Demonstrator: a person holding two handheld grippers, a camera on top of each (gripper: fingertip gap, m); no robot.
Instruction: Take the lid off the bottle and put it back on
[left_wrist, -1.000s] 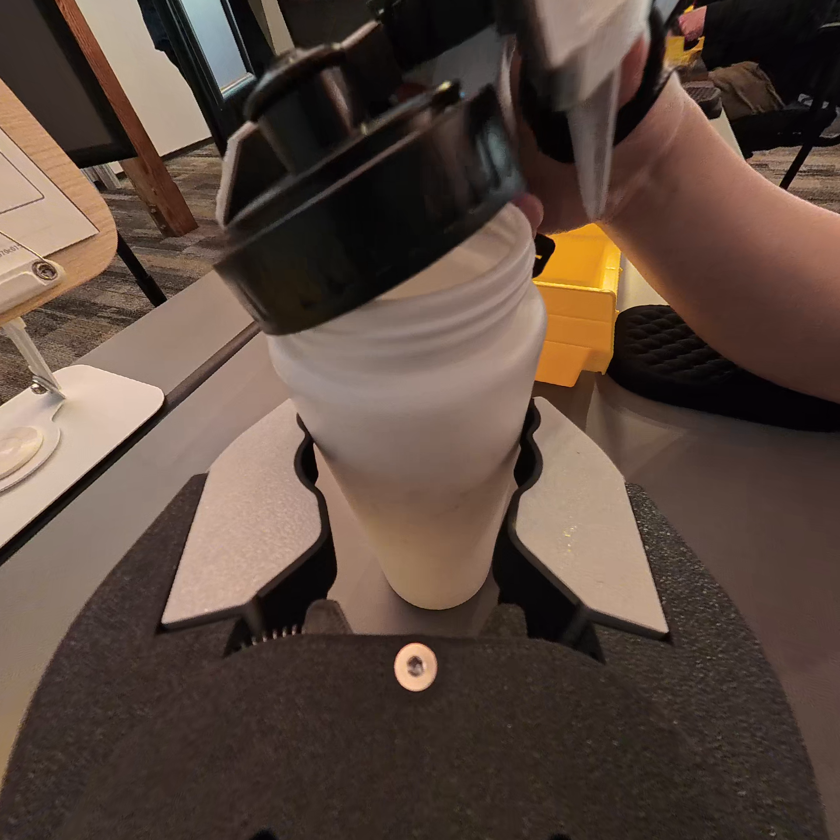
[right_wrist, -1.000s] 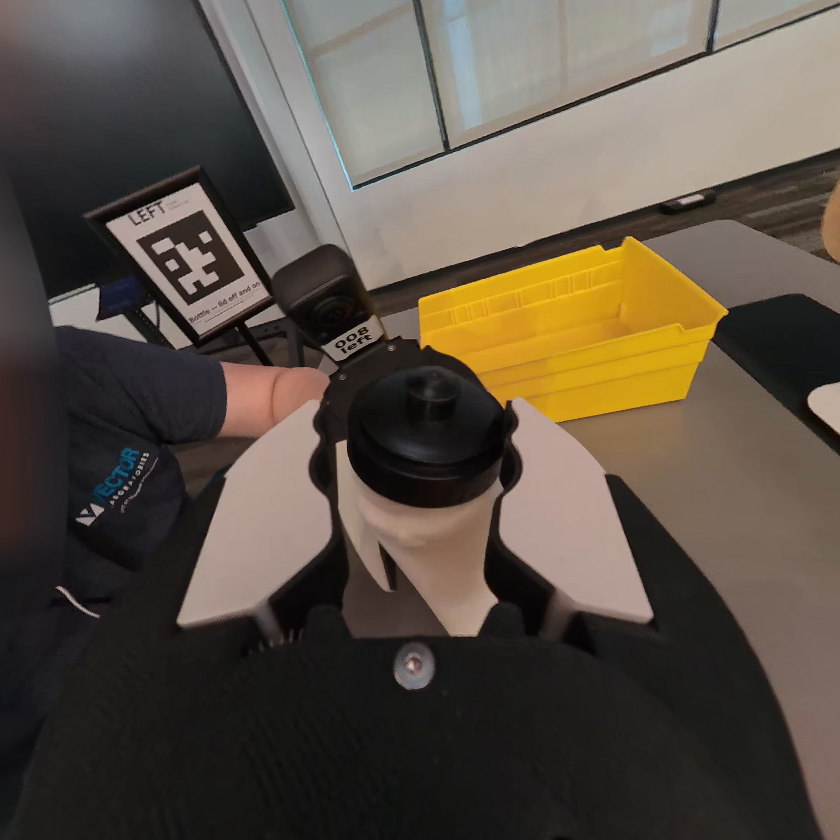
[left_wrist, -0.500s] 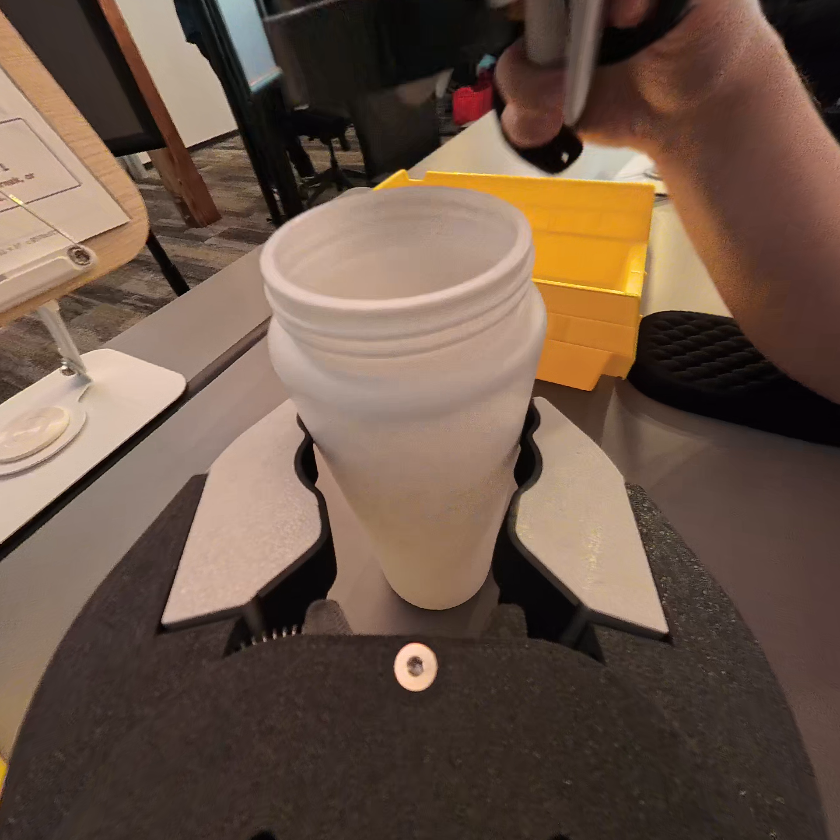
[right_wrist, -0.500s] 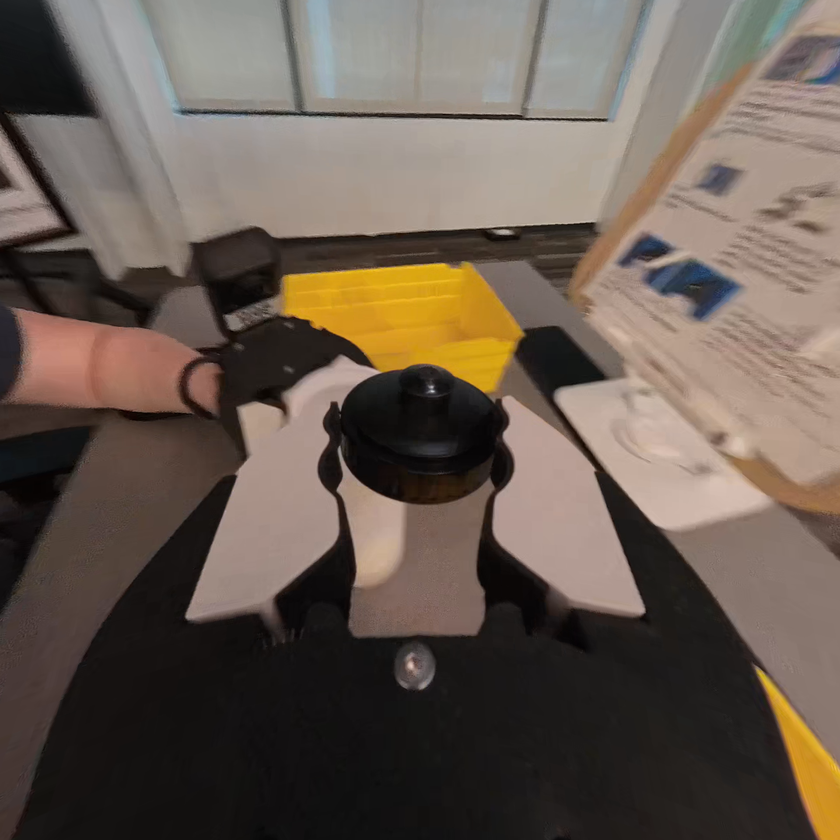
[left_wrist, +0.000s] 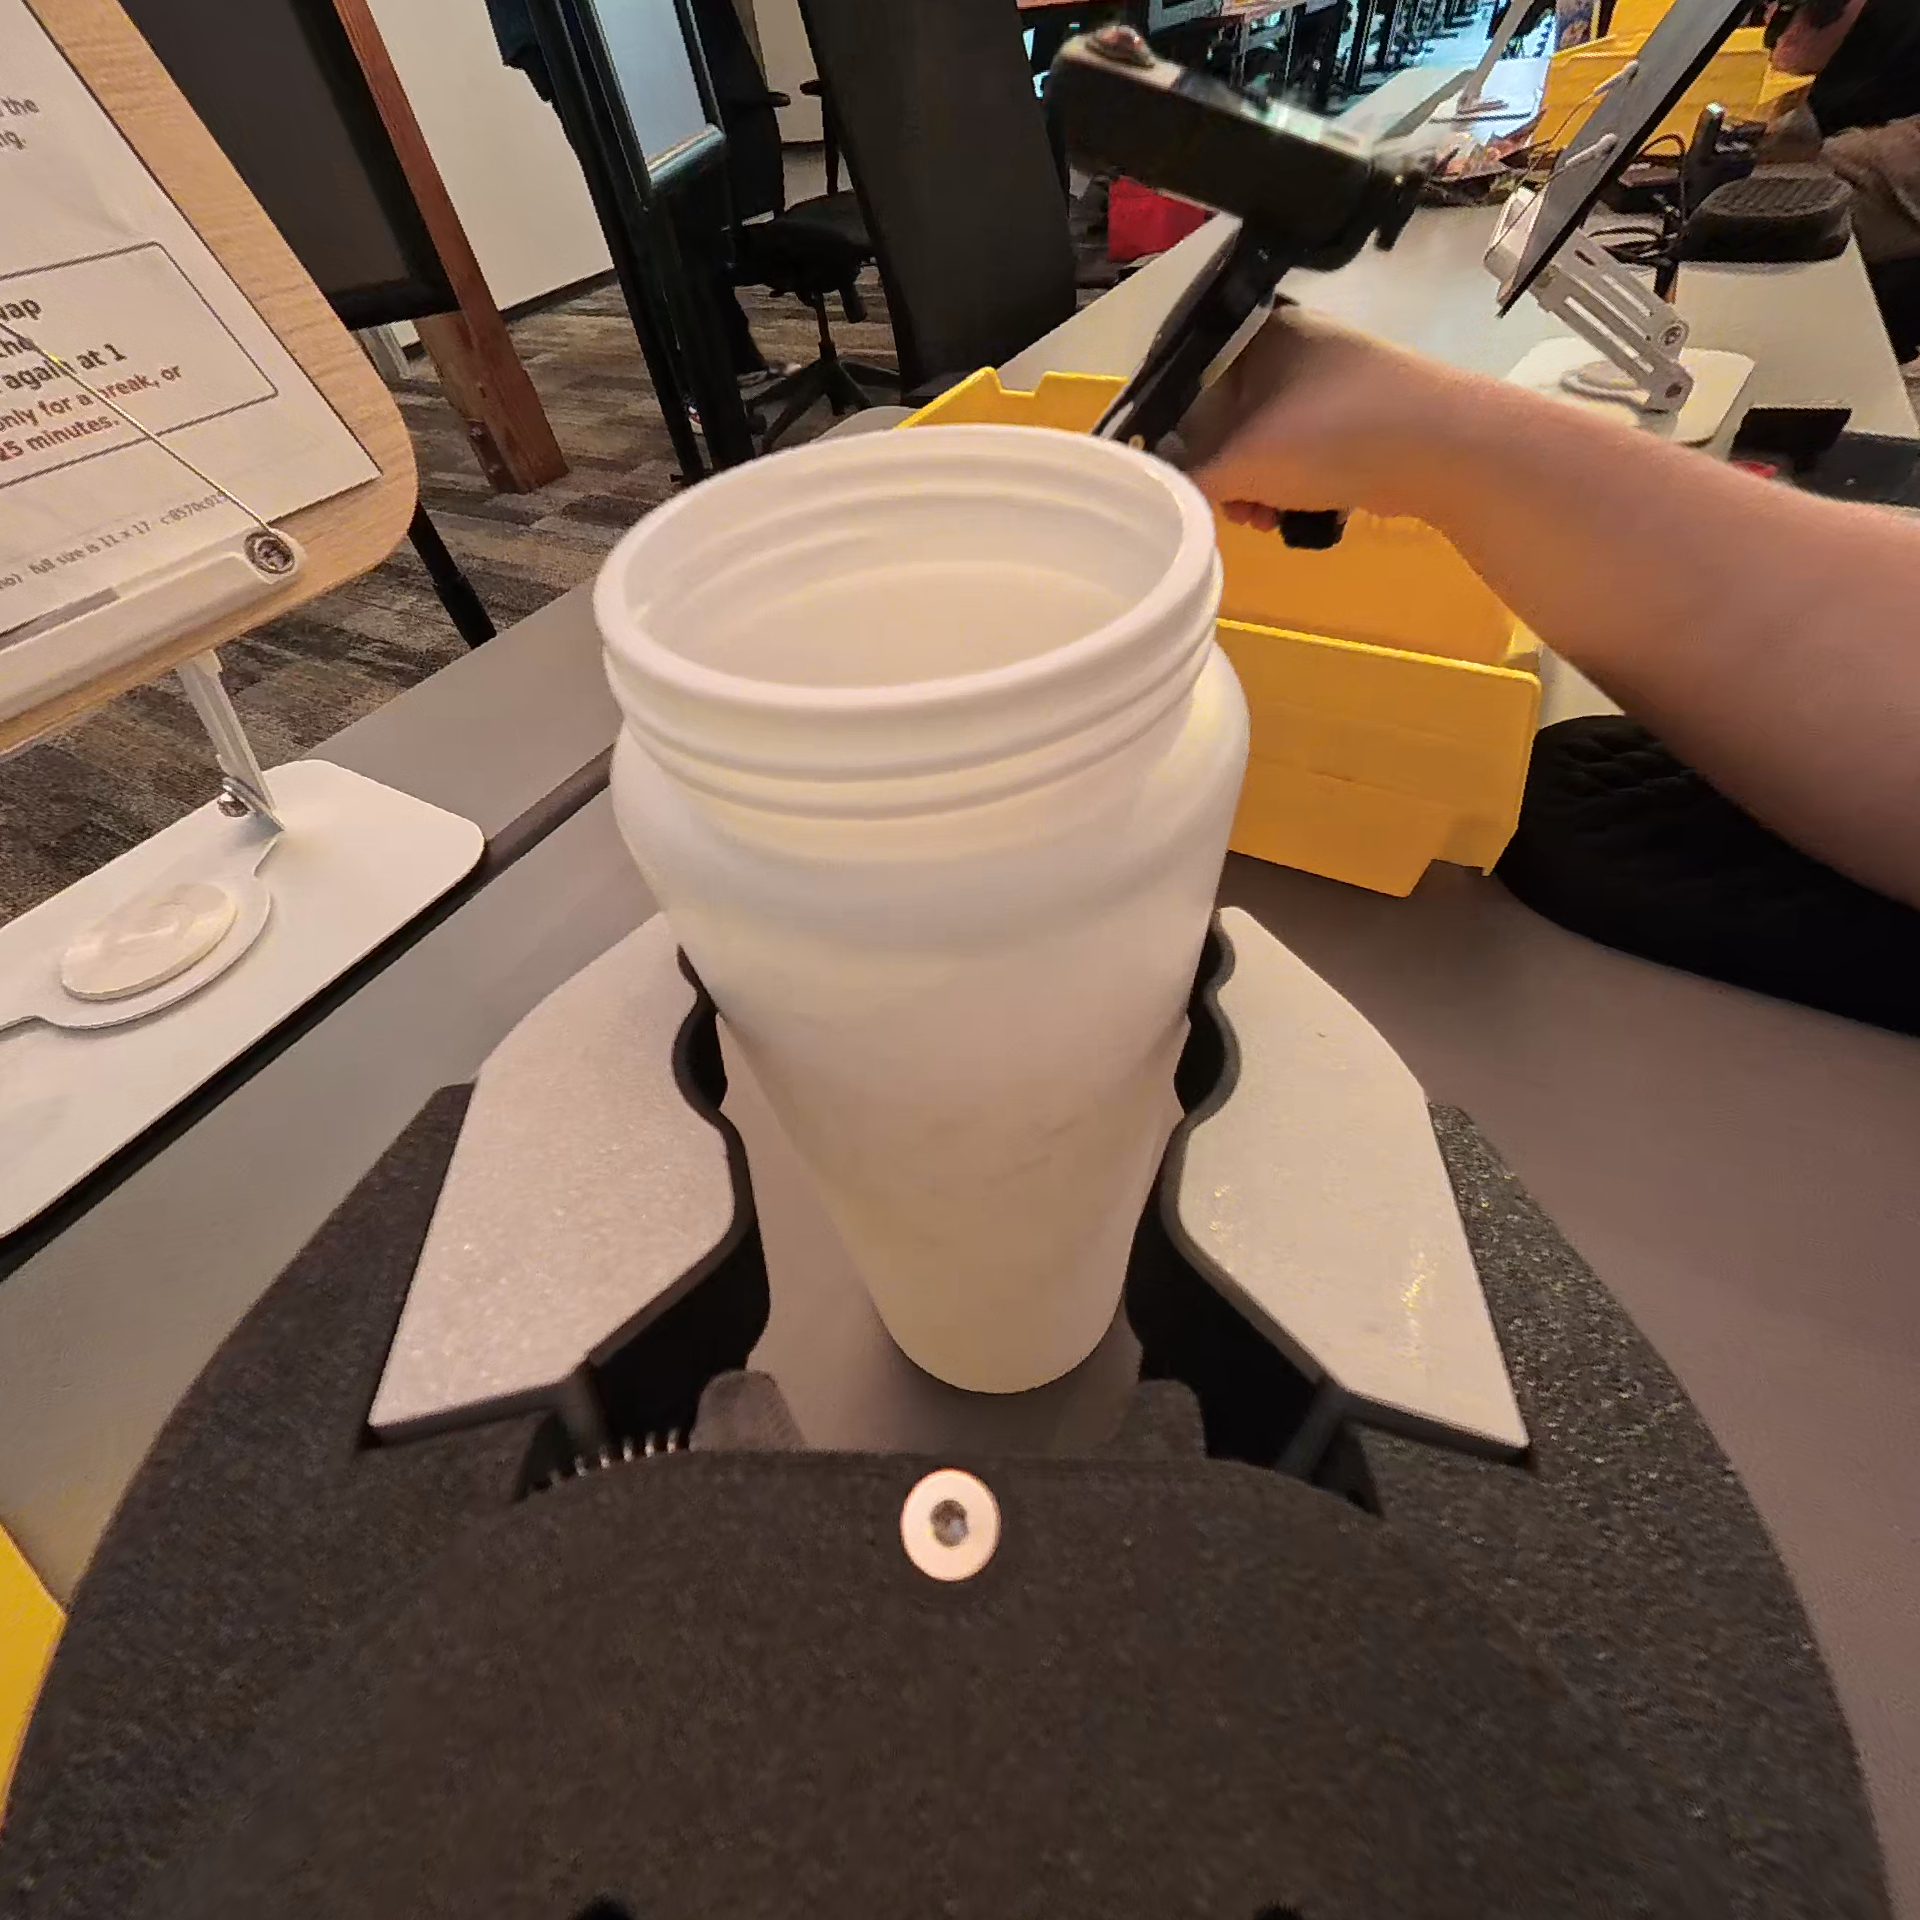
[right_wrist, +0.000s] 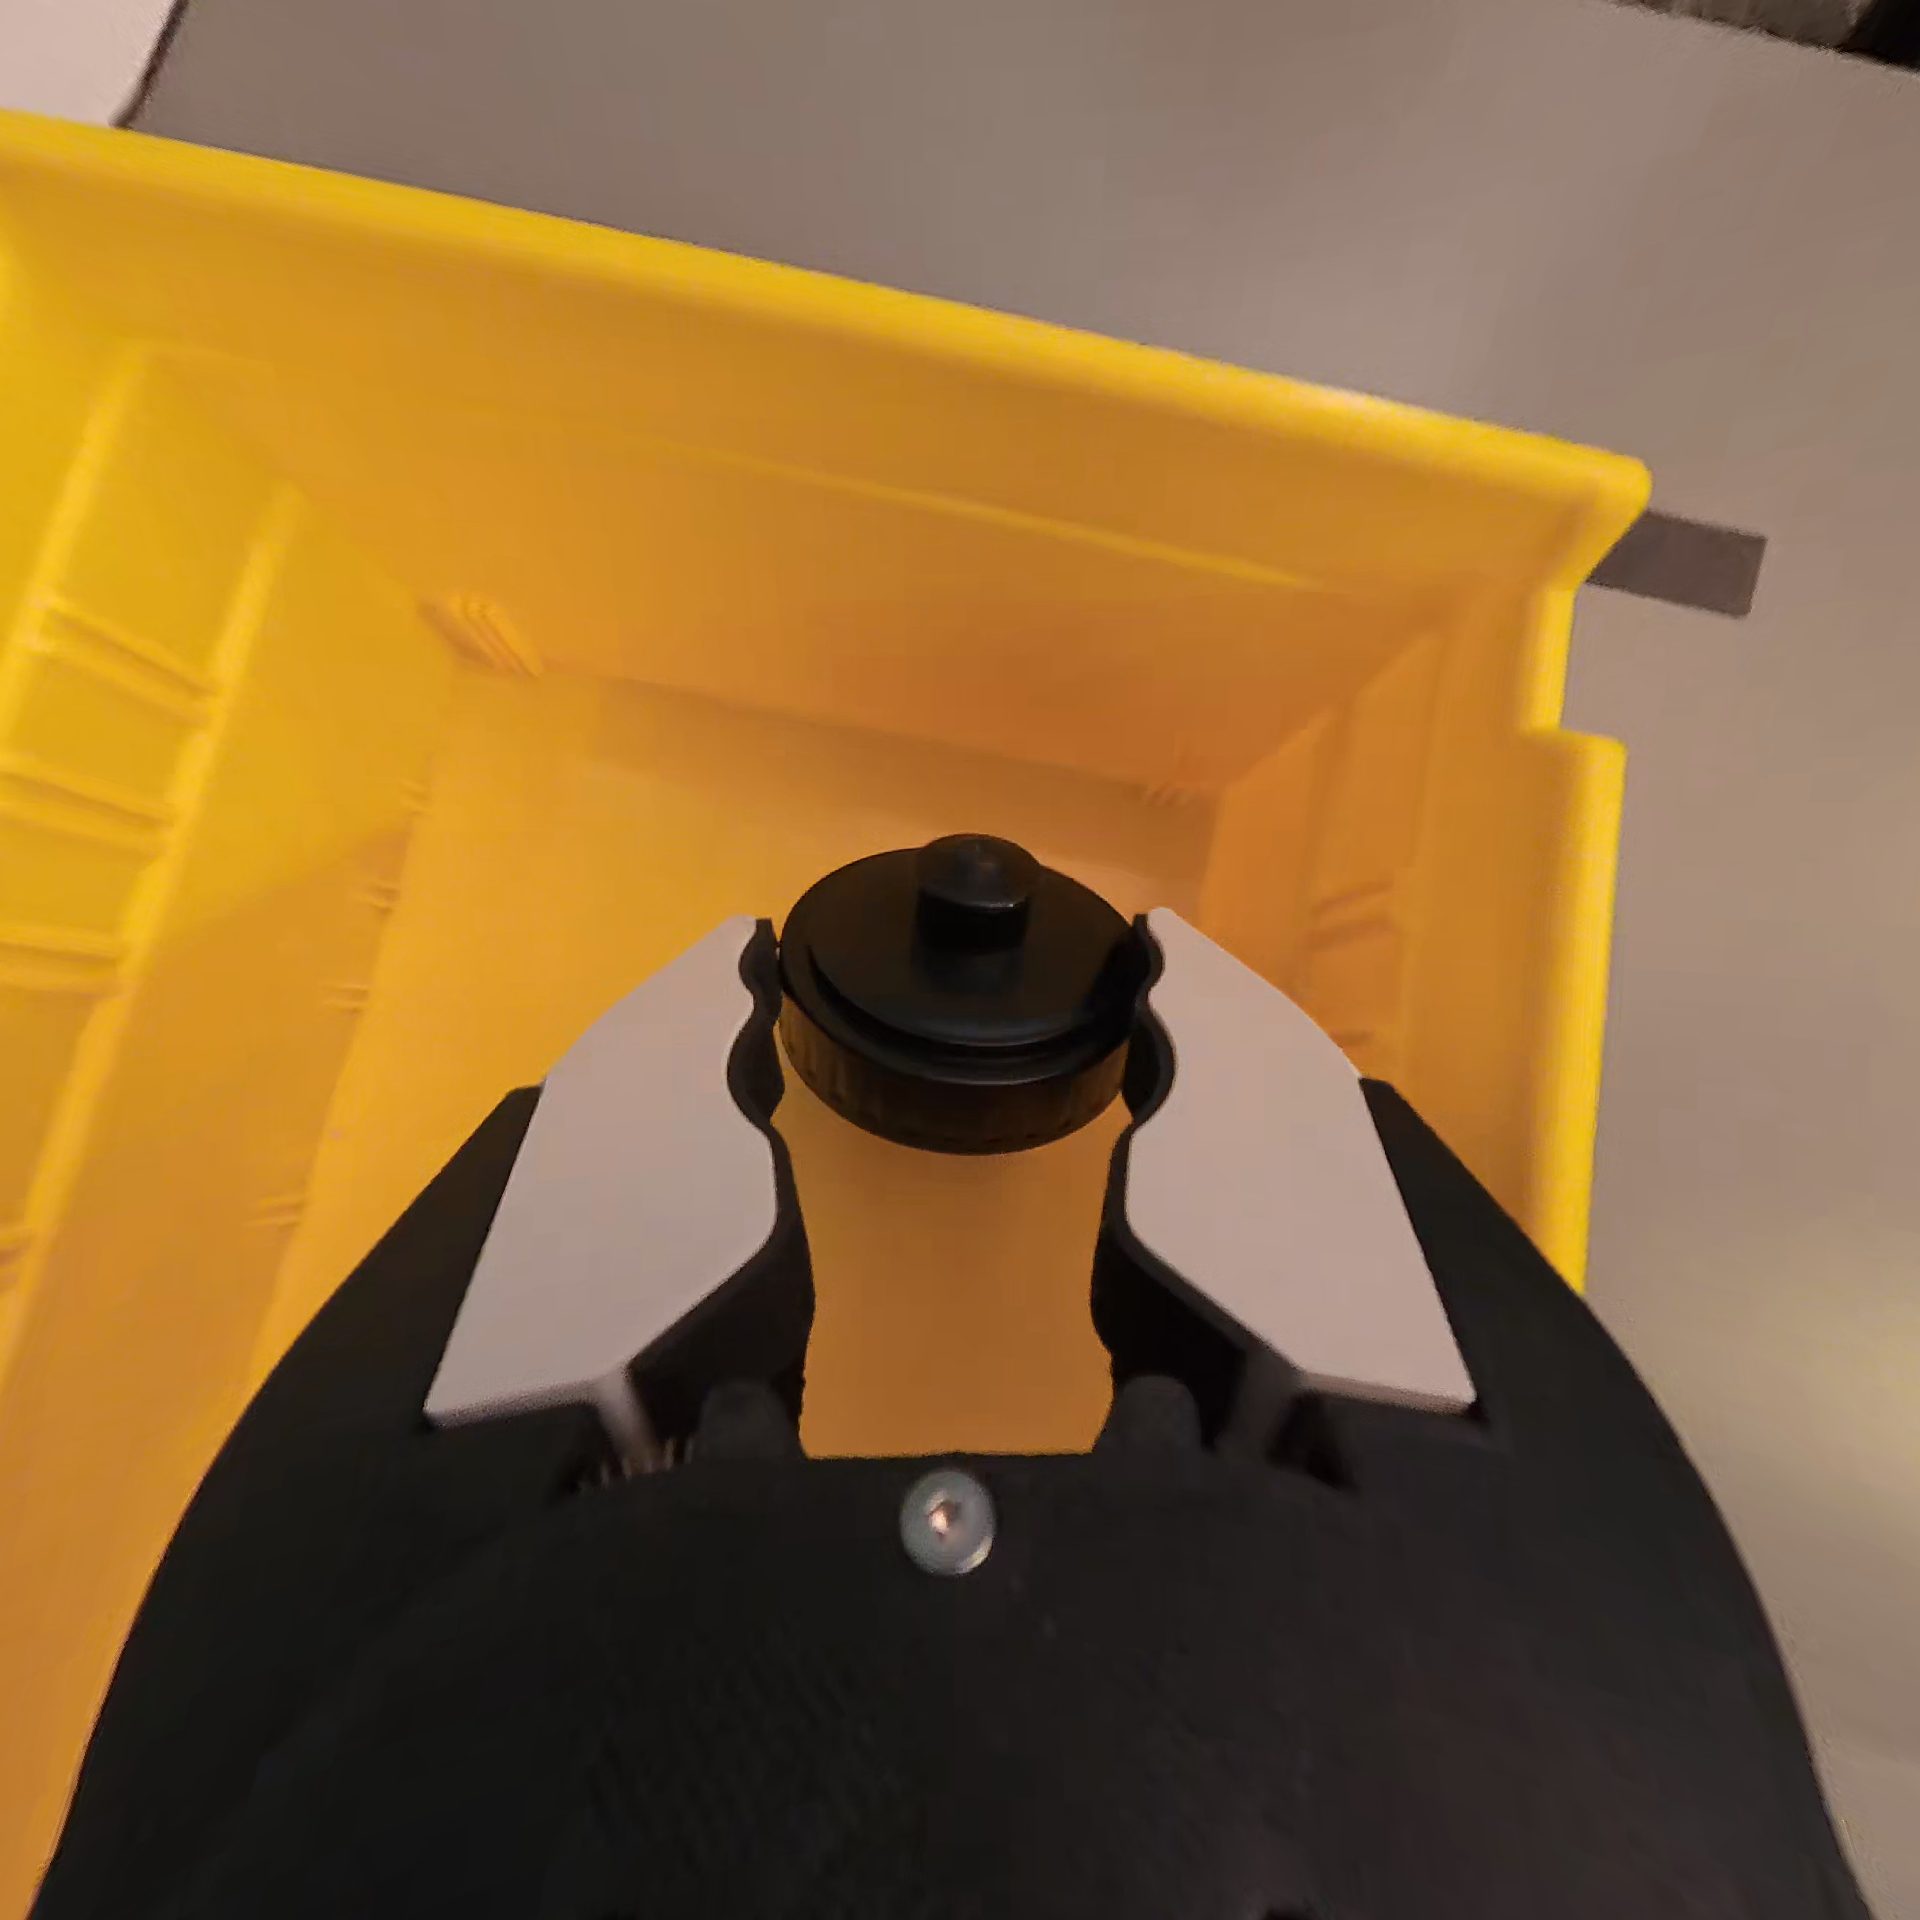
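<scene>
Two tongs, two halves of the job: your right tongs (right_wrist: 954, 997) are clamped on the black lid (right_wrist: 954, 1023), its knob up, over the yellow bin (right_wrist: 727, 436). Your left tongs (left_wrist: 951, 1049) are closed on the white bottle (left_wrist: 925, 831), upright on the grey counter (left_wrist: 1558, 1164), its threaded mouth open and bare. From the bottle, the lid lies beyond and to the right, so recapping likely means bringing it back level over that vertical axis.

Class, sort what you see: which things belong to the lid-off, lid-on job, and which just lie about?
Job: white bottle, black lid, left gripper, right gripper.
Lying about: yellow bin, sign stand, black pad.
</scene>
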